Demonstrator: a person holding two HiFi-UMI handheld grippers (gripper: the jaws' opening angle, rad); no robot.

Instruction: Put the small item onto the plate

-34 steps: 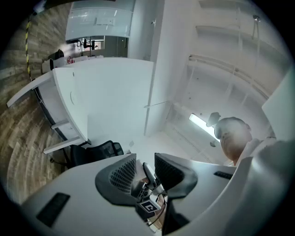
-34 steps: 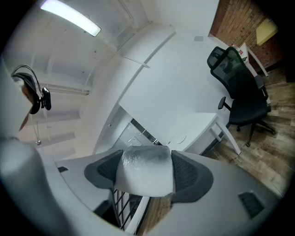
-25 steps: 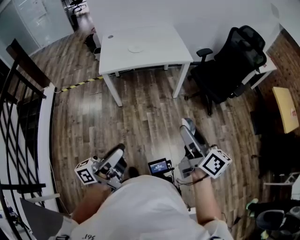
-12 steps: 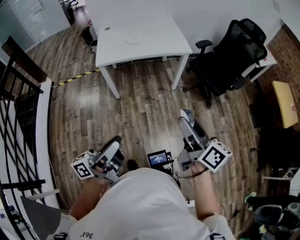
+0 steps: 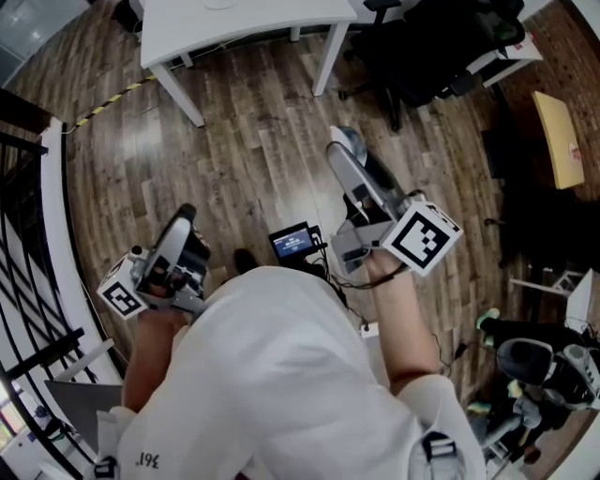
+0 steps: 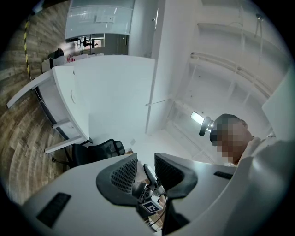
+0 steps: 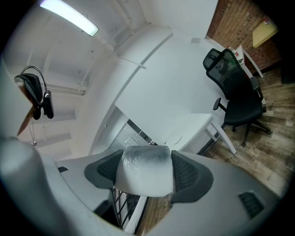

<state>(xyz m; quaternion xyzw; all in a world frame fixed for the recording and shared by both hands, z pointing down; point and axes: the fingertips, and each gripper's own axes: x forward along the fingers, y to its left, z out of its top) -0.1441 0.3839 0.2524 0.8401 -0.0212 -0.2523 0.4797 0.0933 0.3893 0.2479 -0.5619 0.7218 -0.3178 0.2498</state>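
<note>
The right hand-held gripper [image 5: 343,146] pinches a small white item [image 7: 144,175] over the wood floor [image 5: 262,159], well apart from the white table [image 5: 234,21]; the left hand-held gripper [image 6: 145,173] stays spread, empty.

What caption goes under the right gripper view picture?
Right gripper clamps a small white item, with a white table and black office chair beyond.

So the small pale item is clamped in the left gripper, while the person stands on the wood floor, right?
Wrong gripper: the right gripper view shows the small pale item clamped in the right gripper; the left gripper is open and empty. The person does stand on the wood floor.
</note>
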